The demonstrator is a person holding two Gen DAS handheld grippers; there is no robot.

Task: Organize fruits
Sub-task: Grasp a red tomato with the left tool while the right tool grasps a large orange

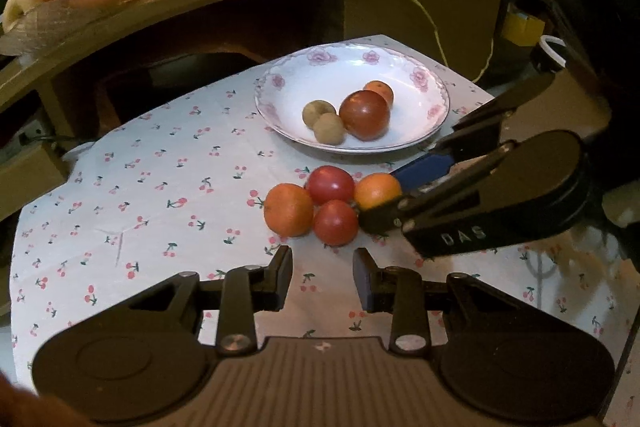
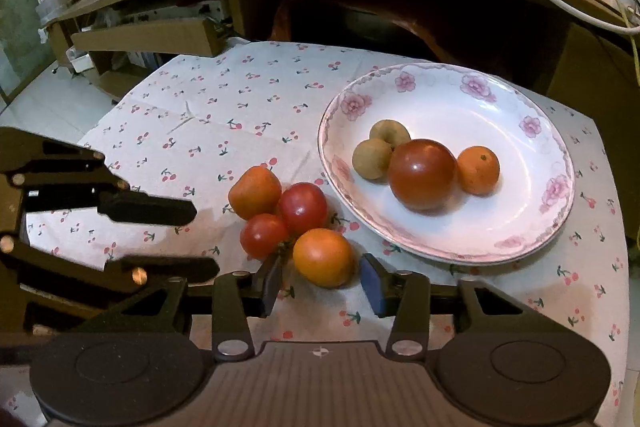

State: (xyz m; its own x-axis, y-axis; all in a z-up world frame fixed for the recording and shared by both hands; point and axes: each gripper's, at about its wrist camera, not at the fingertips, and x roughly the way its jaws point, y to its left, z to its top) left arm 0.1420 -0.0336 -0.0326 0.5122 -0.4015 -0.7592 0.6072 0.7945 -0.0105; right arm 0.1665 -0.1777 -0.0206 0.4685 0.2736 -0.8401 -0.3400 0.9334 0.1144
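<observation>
The left gripper [image 1: 322,277] hangs with its jaws spread and empty, a cluster of two tomatoes [image 1: 335,222] and two oranges just ahead of them on the cherry-print cloth [image 1: 160,187]. The right gripper [image 2: 320,283] stands wide open around the nearest orange [image 2: 323,257], one finger on each side, though I cannot tell whether the pads touch it. Beyond and right of those jaws, the flowered plate [image 2: 520,227] holds a big tomato [image 2: 422,173], a small orange [image 2: 478,170] and two brownish fruits [image 2: 372,159].
</observation>
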